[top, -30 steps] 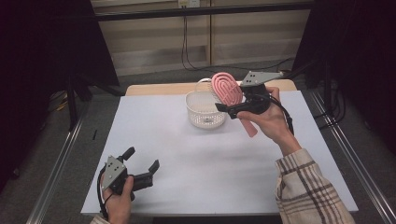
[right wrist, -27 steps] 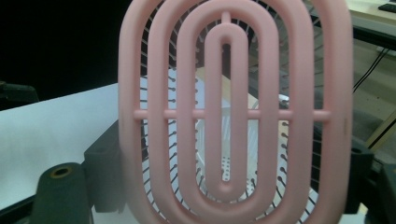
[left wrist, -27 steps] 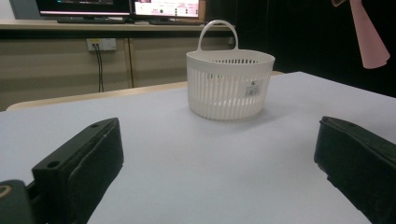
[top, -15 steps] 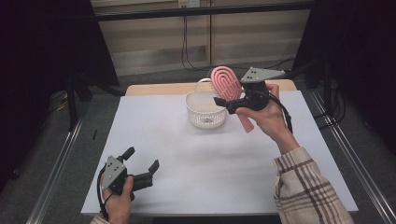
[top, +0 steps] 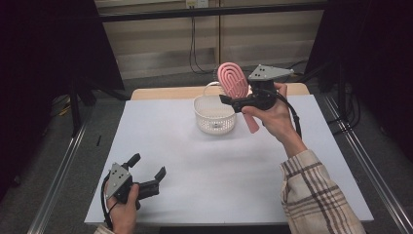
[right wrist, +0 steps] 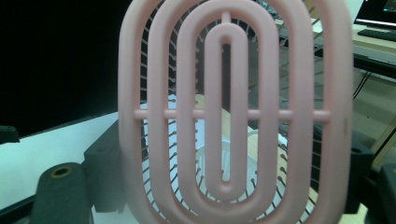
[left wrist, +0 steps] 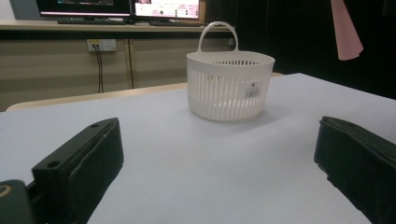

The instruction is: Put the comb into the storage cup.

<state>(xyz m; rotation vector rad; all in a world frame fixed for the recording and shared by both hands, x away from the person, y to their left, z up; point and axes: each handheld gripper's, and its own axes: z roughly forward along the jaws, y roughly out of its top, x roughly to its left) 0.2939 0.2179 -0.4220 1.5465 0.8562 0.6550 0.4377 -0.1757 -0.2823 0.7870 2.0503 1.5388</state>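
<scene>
High view, nearest edge first: left gripper [top: 146, 174] low at the front-left corner, jaws spread wide, nothing between them, resting on or just above the white table [top: 175, 161] — cannot tell which. Left gripper view confirms: both black jaws well apart, bare tabletop in the gap, white basket [left wrist: 229, 84] standing upright farther off, handle raised.

Farther back on the right, right gripper [top: 234, 101] lifted clear of the table, clamped on the pink hairbrush [top: 234, 80]. Brush upright and tilted, its oval head above and just behind the basket [top: 214, 114], handle pointing down past the hand. Right gripper view: pink vented brush head [right wrist: 229, 112] close up, bristles on its far side, jaws either side of it, basket seen through the slots.

Beyond the table, wooden edge, pale panelled wall with hanging cables, dark curtains at both sides.
</scene>
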